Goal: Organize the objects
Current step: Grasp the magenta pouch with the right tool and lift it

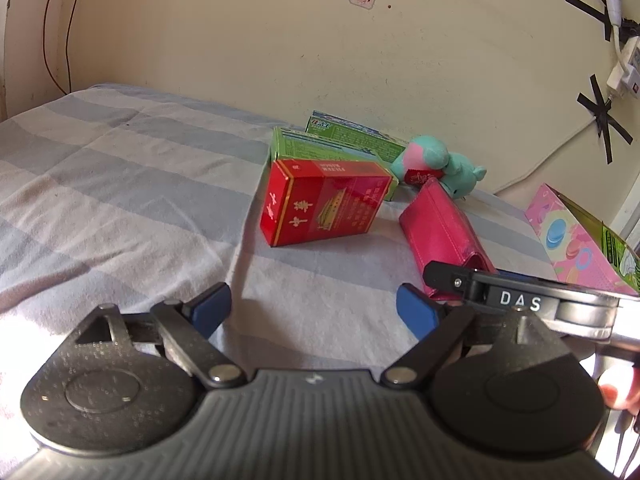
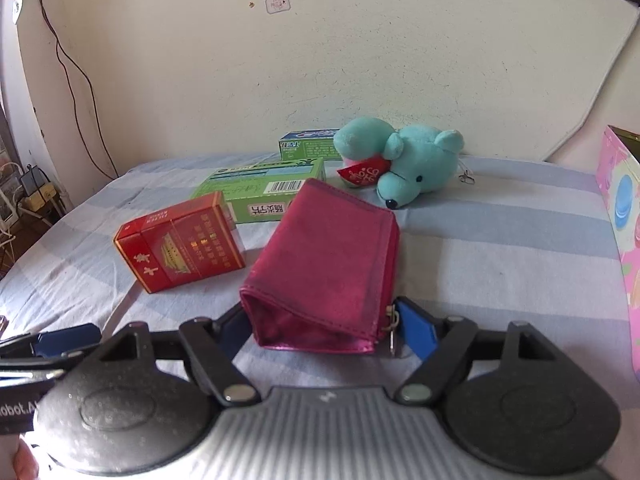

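Observation:
A magenta pouch (image 2: 328, 264) lies on the striped bed sheet (image 2: 500, 248). My right gripper (image 2: 324, 326) is open, its blue pads on either side of the pouch's near end. In the left wrist view the pouch (image 1: 440, 232) lies right of centre, with the right gripper (image 1: 500, 298) at its near end. My left gripper (image 1: 314, 312) is open and empty above the sheet. A red cigarette box (image 1: 324, 200) (image 2: 180, 240), two green boxes (image 1: 316, 148) (image 2: 260, 192) and a teal plush toy (image 1: 440, 164) (image 2: 404, 160) lie beyond.
A pink patterned box (image 1: 576, 244) (image 2: 620, 216) stands at the right edge of the bed. The cream wall (image 2: 360, 60) runs along the far side, with cables and taped sockets (image 1: 620, 72) at the right. The sheet (image 1: 100, 180) stretches to the left.

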Demonstrator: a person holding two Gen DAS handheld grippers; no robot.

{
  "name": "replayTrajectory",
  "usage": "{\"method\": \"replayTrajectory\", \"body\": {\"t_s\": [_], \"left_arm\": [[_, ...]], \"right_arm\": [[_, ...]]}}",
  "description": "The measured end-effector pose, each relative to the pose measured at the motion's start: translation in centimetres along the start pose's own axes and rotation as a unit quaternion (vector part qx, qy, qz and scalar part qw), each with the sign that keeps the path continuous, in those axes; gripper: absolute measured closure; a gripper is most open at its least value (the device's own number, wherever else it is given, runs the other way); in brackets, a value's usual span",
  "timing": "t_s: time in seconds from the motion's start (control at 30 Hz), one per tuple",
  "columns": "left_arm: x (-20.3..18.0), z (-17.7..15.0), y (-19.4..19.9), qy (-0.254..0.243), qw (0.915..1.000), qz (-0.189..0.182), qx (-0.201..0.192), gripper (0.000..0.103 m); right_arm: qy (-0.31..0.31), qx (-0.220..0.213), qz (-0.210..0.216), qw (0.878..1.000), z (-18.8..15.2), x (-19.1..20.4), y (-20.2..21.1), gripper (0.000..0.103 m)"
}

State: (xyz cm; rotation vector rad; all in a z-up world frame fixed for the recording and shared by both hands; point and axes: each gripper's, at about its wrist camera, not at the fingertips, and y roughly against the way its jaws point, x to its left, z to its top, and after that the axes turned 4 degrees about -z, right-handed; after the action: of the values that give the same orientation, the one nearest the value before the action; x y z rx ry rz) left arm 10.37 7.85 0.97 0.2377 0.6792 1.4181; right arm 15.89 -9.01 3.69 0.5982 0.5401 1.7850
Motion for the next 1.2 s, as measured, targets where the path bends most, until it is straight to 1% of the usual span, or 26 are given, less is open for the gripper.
{"method": "replayTrajectory", "body": {"t_s": [0.17, 0.3, 0.4, 0.53, 0.63, 0.67, 0.77, 0.83, 0.9, 0.97, 1.03, 1.07, 1.1, 1.2], "left_arm": [[-0.1, 0.0, -0.1, -0.005, 1.0, 0.001, 0.001, 0.011], [-0.3, -0.1, -0.1, -0.009, 1.0, 0.003, 0.002, 0.01], [-0.5, -0.1, -0.1, -0.015, 0.9999, 0.005, 0.002, 0.01], [-0.8, -0.2, -0.2, -0.024, 0.9997, 0.005, 0.003, 0.008], [-1.3, -0.3, -0.2, -0.037, 0.9993, 0.003, 0.003, 0.008], [-1.5, -0.4, -0.2, -0.044, 0.999, -0.002, 0.004, 0.008], [-2.7, -0.8, -0.3, -0.082, 0.9963, -0.021, 0.014, 0.008], [-3.5, -1.1, 0.0, -0.108, 0.9937, -0.029, 0.007, 0.008], [-4.2, -1.4, 0.2, -0.13, 0.9906, -0.042, 0.004, 0.008], [-4.6, -1.6, 0.4, -0.135, 0.9891, -0.058, 0.013, 0.008], [-4.7, -1.5, 0.5, -0.117, 0.9886, -0.09, 0.031, 0.008], [-4.9, -1.5, 0.6, -0.106, 0.9875, -0.11, 0.04, 0.008], [-5.1, -1.5, 0.8, -0.101, 0.9863, -0.123, 0.043, 0.008], [-6.8, -1.7, 1.8, -0.105, 0.9797, -0.164, 0.049, 0.008]], "right_arm": [[0.025, 0.007, 0.023, 0.999, -1.2, -0.4, 1.9, 0.026], [0.075, 0.015, 0.071, 0.994, -3.2, -1.1, 5.0, 0.025], [0.1, 0.024, 0.102, 0.989, -4.8, -2.4, 7.6, 0.026], [0.147, 0.028, 0.119, 0.982, -7.3, -3.6, 11.0, 0.026], [0.149, 0.03, 0.128, 0.98, -8.8, -4.9, 13.1, 0.025], [0.146, 0.029, 0.127, 0.981, -9.2, -5.4, 13.5, 0.025], [0.128, 0.015, 0.096, 0.987, -9.9, -6.9, 14.6, 0.015], [0.111, 0.004, 0.069, 0.991, -10.3, -8.2, 15.2, 0.014], [0.09, -0.009, 0.033, 0.995, -10.5, -9.5, 15.7, 0.014], [0.061, -0.021, -0.006, 0.998, -10.7, -10.9, 16.2, 0.014], [0.025, -0.032, -0.03, 0.999, -10.9, -12.3, 16.9, 0.014], [0.01, -0.037, -0.038, 0.999, -11.0, -12.9, 17.3, 0.014], [-0.003, -0.042, -0.041, 0.998, -11.1, -13.4, 17.7, 0.014], [-0.033, -0.055, -0.015, 0.998, -11.5, -14.5, 18.9, 0.014]]}}
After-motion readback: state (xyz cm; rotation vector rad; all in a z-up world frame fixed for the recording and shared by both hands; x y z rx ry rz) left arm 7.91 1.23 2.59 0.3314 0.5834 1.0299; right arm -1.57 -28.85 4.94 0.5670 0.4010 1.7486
